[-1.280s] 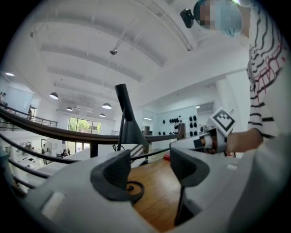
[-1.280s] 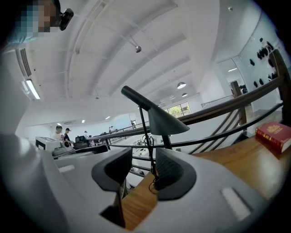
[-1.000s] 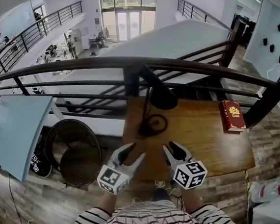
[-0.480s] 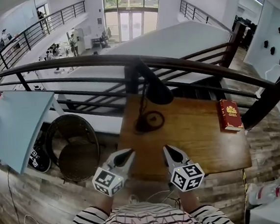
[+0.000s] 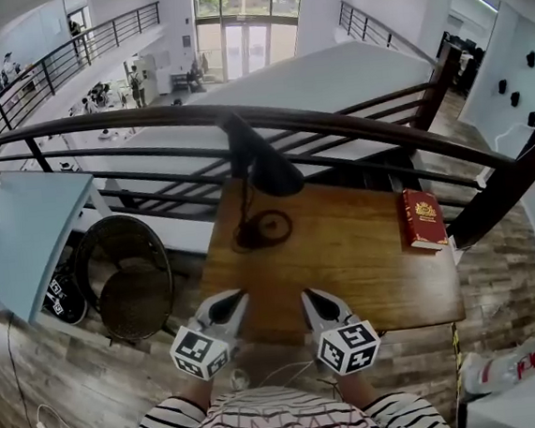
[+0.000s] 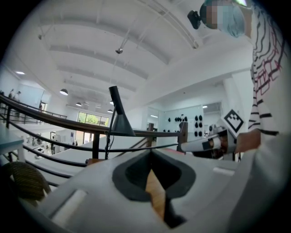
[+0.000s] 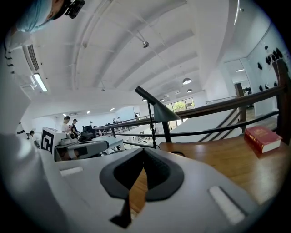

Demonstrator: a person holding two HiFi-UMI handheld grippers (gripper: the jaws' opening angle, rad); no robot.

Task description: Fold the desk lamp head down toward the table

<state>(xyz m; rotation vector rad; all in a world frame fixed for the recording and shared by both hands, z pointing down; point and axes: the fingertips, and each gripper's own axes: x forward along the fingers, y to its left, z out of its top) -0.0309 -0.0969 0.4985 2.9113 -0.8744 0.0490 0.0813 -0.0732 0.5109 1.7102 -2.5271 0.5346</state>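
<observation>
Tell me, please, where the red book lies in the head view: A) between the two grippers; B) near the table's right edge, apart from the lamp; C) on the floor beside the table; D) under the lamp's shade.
B: the red book lies flat near the right edge of the table, well to the right of the desk lamp.
</observation>
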